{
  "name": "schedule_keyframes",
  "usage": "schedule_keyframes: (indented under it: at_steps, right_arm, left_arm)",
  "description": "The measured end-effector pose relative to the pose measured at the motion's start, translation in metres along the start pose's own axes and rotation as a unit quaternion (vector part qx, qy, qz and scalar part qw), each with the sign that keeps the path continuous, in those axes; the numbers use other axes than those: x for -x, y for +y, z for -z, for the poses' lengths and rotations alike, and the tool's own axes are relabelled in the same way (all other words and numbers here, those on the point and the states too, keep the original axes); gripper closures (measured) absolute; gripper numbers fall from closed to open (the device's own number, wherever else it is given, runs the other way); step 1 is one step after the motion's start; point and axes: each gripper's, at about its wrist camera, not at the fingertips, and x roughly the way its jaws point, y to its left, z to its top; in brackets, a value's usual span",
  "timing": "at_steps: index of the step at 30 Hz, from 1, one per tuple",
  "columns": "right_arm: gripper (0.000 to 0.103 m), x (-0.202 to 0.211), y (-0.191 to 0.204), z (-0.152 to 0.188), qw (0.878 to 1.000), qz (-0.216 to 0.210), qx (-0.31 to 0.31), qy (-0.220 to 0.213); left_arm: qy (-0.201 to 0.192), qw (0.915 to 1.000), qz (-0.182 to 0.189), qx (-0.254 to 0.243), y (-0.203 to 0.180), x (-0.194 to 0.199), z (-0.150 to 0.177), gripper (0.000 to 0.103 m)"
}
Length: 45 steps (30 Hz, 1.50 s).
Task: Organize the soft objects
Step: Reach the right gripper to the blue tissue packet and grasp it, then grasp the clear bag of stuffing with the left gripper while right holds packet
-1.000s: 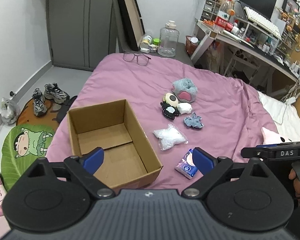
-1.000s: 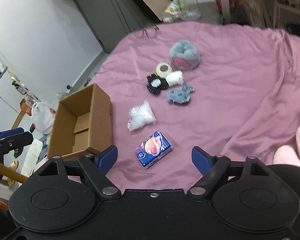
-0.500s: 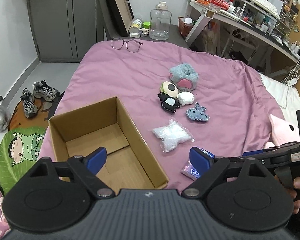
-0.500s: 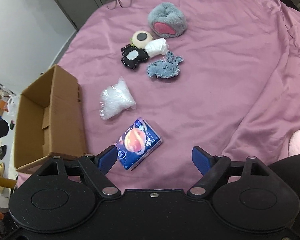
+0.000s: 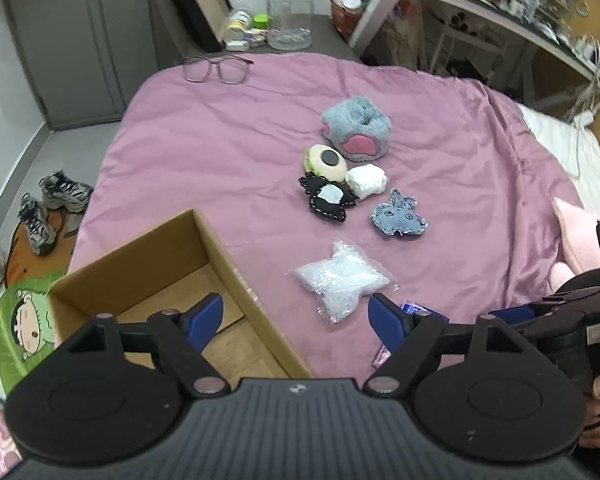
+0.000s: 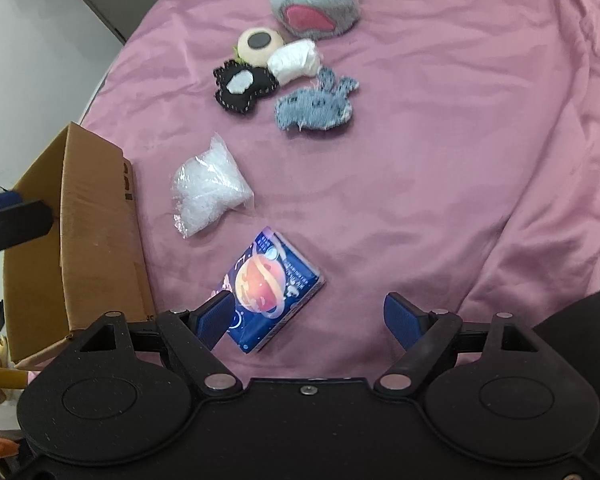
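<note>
On the purple bedspread [image 5: 220, 152] lie a grey plush paw [image 5: 356, 128], a cream round plush [image 5: 326, 158], a white roll [image 5: 366, 178], a black plush [image 5: 328, 200], a denim bunny [image 5: 398, 220] and a clear bag of white filling [image 5: 340, 280]. An open cardboard box [image 5: 140, 256] sits at the left, with nothing inside that I can see. My left gripper [image 5: 296, 318] hovers over the box's right wall, its jaws closing with nothing gripped. My right gripper [image 6: 308, 322] is open just above a blue tissue pack [image 6: 272, 288], whose near corner lies by the left finger.
Glasses [image 5: 216, 68] rest at the bed's far edge, with a water jug [image 5: 290, 12] on the stand behind. A pink plush [image 5: 576, 232] lies at the right. Shoes [image 5: 48, 208] and a cartoon mat [image 5: 24, 320] are on the floor at the left.
Both grippers have sunk toward the bed. The left one's jaws have narrowed. The right one now has the tissue pack right at its fingers.
</note>
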Motion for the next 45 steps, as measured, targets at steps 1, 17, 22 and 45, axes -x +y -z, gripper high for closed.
schedule_keyframes:
  at_steps: [1, 17, 22, 45]
  right_arm:
    - [0.022, -0.002, 0.000, 0.000, 1.000, -0.002, -0.002, 0.003]
    - [0.017, -0.042, 0.024, -0.005, 0.999, 0.030, -0.005, 0.025]
    - [0.015, -0.053, 0.032, -0.010, 0.999, 0.048, 0.011, 0.015]
    - [0.072, -0.020, -0.029, -0.045, 0.999, -0.001, -0.021, -0.043]
  left_arm:
    - [0.003, 1.0000, 0.001, -0.007, -0.002, -0.004, -0.003, 0.028]
    - [0.046, 0.9974, 0.013, -0.054, -0.011, -0.057, -0.031, 0.034]
    - [0.057, 0.9965, 0.013, -0.059, -0.009, -0.070, -0.036, 0.034]
    - [0.136, 0.9759, 0.015, -0.170, -0.058, -0.133, -0.039, 0.030]
